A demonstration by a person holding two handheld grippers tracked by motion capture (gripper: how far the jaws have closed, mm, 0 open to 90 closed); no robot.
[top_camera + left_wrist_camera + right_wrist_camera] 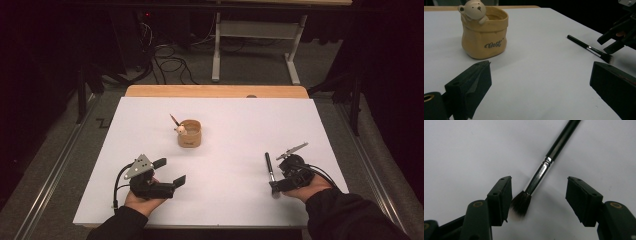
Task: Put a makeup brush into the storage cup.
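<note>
Closing in on the brush [541, 171] w/ my right gripper [539, 197]: that's the step in hand, I judge, a pick-up not yet made. In the right gripper view the brush lies flat on the white sheet [461, 150], dark bristle tuft at lower centre, handle running to the upper right of the frame. Its long axis sits diagonal, bristles nearest me. The jaws stand apart either side of the tuft; left pad just beside the bristles, right pad well clear, nothing gripped. Next move, as I read it: shift fwd so the pads straddle the silver ferrule, then squeeze across the axis. In the high view the brush [269, 166] is lower right, near-vertical in frame. My left gripper [167, 171], lower left, hangs wide open, empty. The tan pot [189, 133] w/ a bear figure sits centre, well apart.
</note>
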